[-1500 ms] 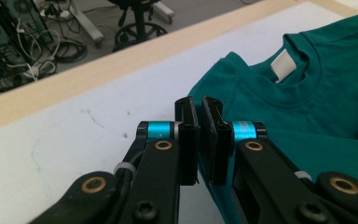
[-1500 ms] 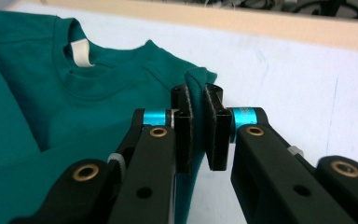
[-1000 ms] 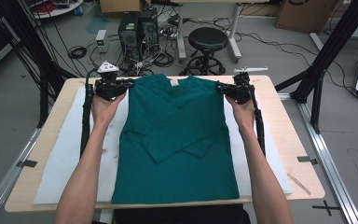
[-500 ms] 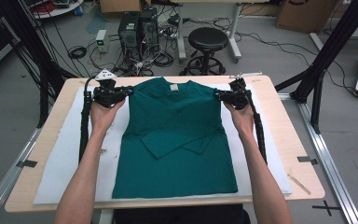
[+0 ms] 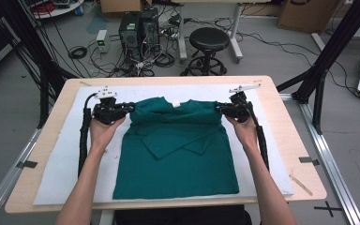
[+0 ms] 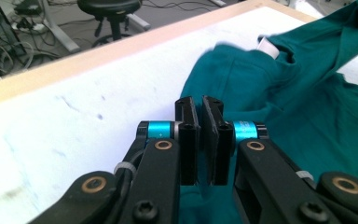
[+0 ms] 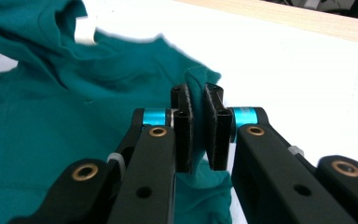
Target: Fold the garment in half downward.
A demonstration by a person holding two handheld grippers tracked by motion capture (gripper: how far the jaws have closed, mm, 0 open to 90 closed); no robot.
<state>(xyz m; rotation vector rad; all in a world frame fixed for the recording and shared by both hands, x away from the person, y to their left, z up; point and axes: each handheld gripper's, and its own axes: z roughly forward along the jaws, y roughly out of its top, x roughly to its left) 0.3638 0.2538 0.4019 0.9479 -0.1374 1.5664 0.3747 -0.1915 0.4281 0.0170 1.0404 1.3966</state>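
Observation:
A teal T-shirt (image 5: 178, 159) lies on a white mat (image 5: 65, 154), its sleeves folded in over the chest and a white neck label (image 5: 176, 103) at the collar. My left gripper (image 5: 131, 107) is shut on the shirt's left shoulder edge, and my right gripper (image 5: 219, 108) is shut on the right shoulder edge. In the left gripper view the left gripper (image 6: 199, 109) pinches a thin fold of the shirt (image 6: 307, 116). The right gripper view has the right gripper (image 7: 196, 95) clamping a bunched corner of the shirt (image 7: 51, 116). The collar region is rumpled between the two grips.
The mat covers a wooden table (image 5: 290, 136). A thin stick (image 5: 302, 183) lies near its right front corner. Beyond the far edge stand a black stool (image 5: 209, 40), computer towers (image 5: 136, 28) and floor cables. Black frame posts (image 5: 328, 51) flank the table.
Both grippers have come toward the person's side of the table and lower, drawing the shirt's shoulders with them. The top of the shirt now sits nearer and more rumpled.

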